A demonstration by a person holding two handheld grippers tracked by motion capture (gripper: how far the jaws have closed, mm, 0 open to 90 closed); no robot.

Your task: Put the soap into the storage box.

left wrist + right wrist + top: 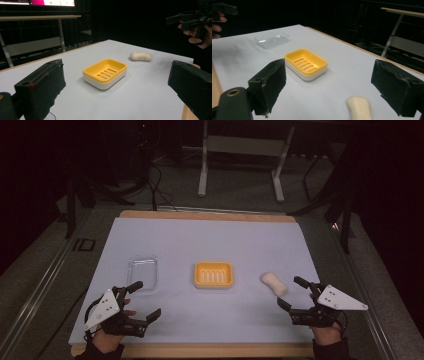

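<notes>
Soap (274, 283) is lying on white mat (210, 240), right of yellow dish (213, 274) | right gripper (296, 296) is waiting wide open just beside it | left gripper (145, 300) is idling open, empty | advice: straddling soap across its narrow waist, closing gently.

The left gripper (117, 87) has its black jaws wide apart. Just ahead between them sits a yellow soap dish (105, 73) (empty). Farther off lies a pale soap bar (141, 56).
</notes>
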